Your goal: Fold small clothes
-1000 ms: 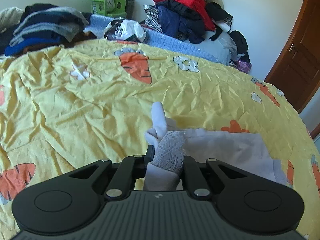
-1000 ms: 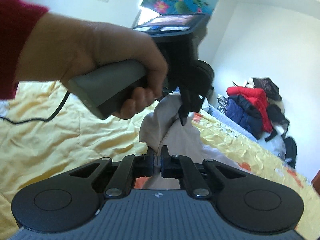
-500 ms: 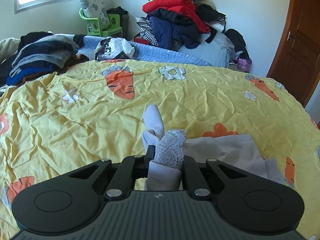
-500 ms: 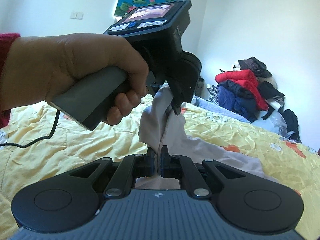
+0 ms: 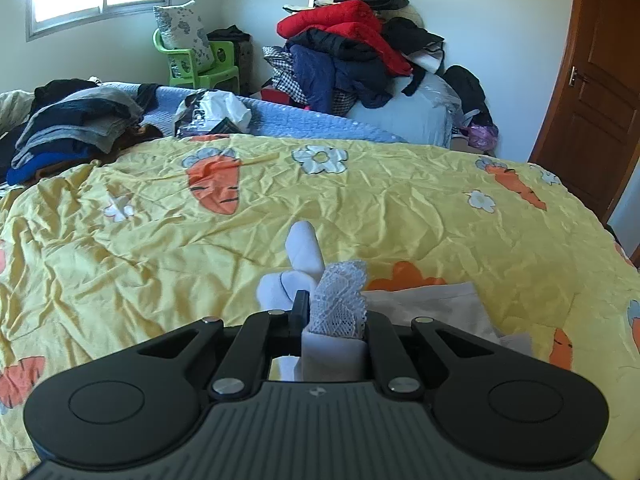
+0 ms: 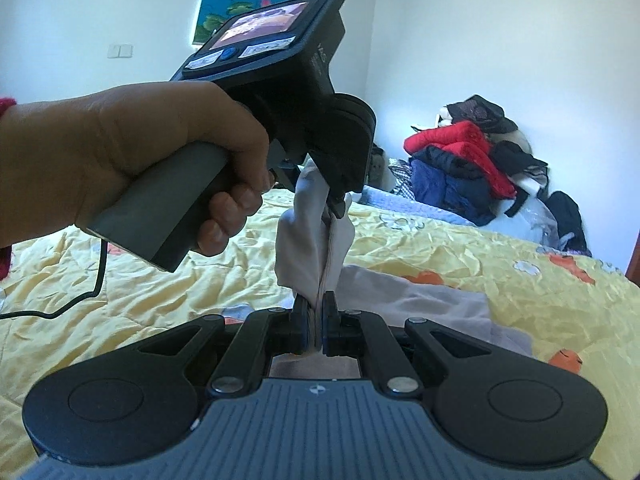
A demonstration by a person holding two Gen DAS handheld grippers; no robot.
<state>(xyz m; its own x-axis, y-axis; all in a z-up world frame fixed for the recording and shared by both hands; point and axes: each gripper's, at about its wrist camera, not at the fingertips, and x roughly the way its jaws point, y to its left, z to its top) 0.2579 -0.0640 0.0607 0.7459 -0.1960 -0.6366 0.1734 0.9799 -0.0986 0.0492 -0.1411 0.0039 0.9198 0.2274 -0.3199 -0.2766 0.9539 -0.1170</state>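
Note:
A small white garment with a lace trim (image 5: 340, 304) is held up between both grippers over the yellow carrot-print bedspread (image 5: 160, 240). My left gripper (image 5: 332, 312) is shut on its laced edge, and white folds poke out past the fingers. In the right wrist view the left gripper (image 6: 336, 200) hangs above, gripping the top of the garment (image 6: 308, 248). My right gripper (image 6: 316, 316) is shut on the lower edge of the same cloth. The rest of the garment (image 6: 432, 300) trails onto the bed at the right.
A stack of folded dark clothes (image 5: 72, 120) lies at the bed's far left. A heap of red and dark clothes (image 5: 360, 52) sits on a covered bundle behind the bed. A green chair (image 5: 200, 60) and a brown door (image 5: 592, 100) stand beyond.
Both grippers have risen with the garment, which now hangs more upright and stretched between them. The left gripper has tilted up, so more of the room shows.

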